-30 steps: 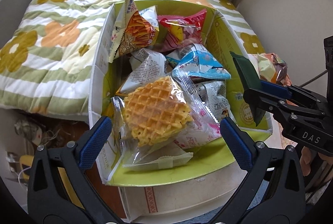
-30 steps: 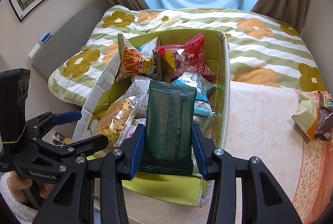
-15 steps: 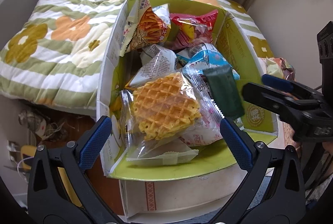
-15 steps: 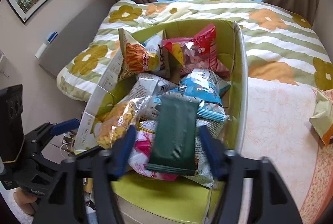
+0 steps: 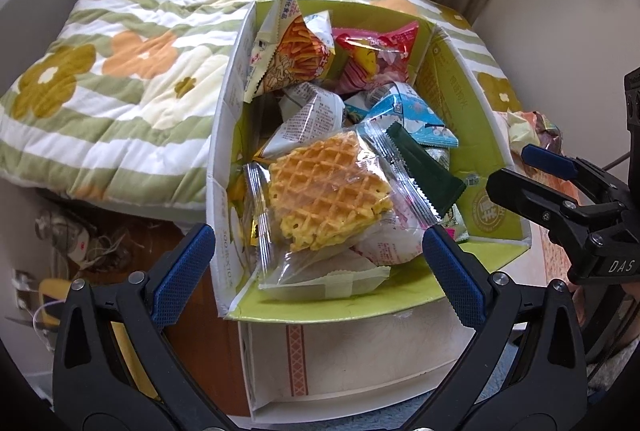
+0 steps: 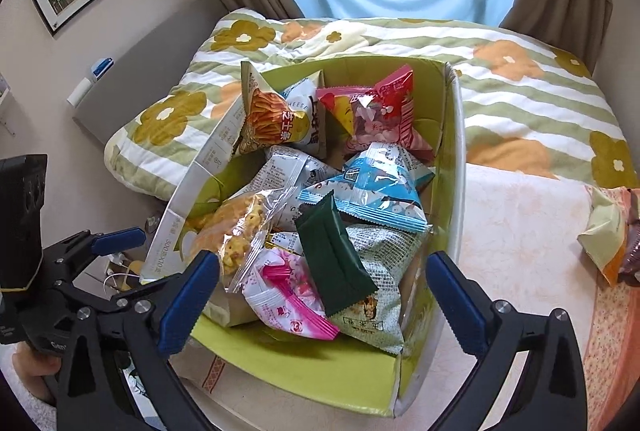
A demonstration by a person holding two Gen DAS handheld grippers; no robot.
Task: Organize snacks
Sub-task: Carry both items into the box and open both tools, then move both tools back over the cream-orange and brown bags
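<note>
While both hand-held grippers (left [image 5: 320, 255], right [image 6: 324, 287]) gape empty, the dark green packet [image 6: 334, 257] lies in the box [image 6: 456, 167].

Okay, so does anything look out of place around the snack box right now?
Yes. A few snack packets lie on the bed outside the green box, off to its right, while the rest are piled inside. The dark green packet sits loosely tilted on top of the pile.

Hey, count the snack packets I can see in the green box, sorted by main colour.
Dark green packet: 1
Blue packet: 1
Red packet: 1
Pink packet: 1
Orange packet: 1
Clear waffle packet: 1
Grey-white packets: 2
Total: 8
</note>
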